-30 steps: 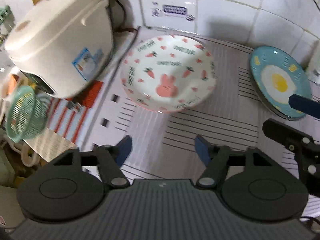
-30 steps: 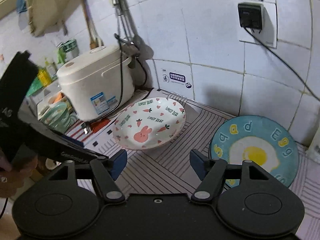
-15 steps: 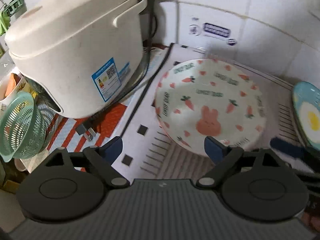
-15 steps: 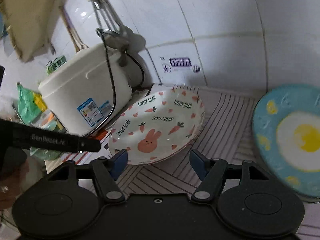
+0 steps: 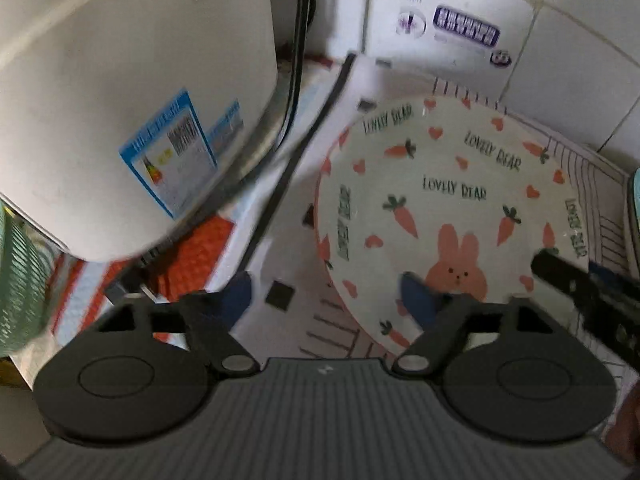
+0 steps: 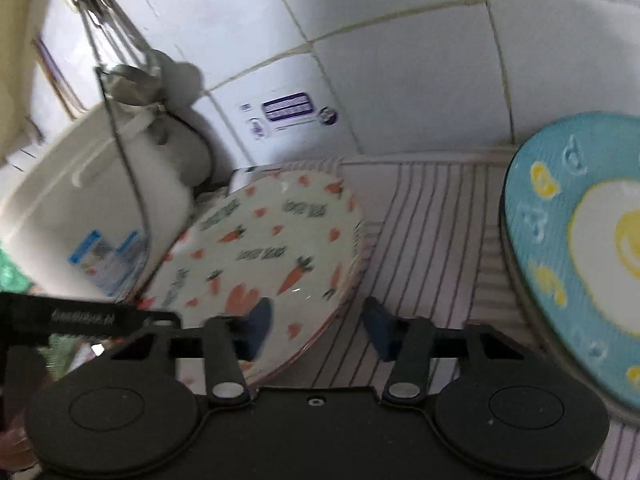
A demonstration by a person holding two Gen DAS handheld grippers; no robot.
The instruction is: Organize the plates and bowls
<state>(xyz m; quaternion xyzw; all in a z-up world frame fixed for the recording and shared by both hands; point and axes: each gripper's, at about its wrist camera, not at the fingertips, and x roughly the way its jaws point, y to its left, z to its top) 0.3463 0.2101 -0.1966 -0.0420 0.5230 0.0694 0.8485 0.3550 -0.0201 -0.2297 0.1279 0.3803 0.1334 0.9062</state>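
A white plate with a pink rabbit and carrots (image 5: 444, 184) lies on a striped mat beside the rice cooker. My left gripper (image 5: 326, 300) straddles its left rim, right finger over the plate, left finger off it. The jaws are closing, with a gap still showing. My right gripper (image 6: 316, 328) straddles the same plate (image 6: 272, 240) at its near right rim, jaws closing, the right finger clear of the rim. A blue plate with a fried-egg picture (image 6: 580, 240) lies to the right, untouched. Each gripper shows at the edge of the other's view.
A cream rice cooker (image 5: 120, 120) stands tight against the plate's left side, its black cord (image 5: 304, 148) running alongside. A green basket (image 5: 16, 280) sits at far left. A ladle (image 6: 132, 80) hangs on the tiled wall behind. The striped mat (image 6: 432, 220) lies between the two plates.
Both grippers have come down and closer onto the rabbit plate, which now fills more of each view. Both sets of jaws have narrowed around its rim.
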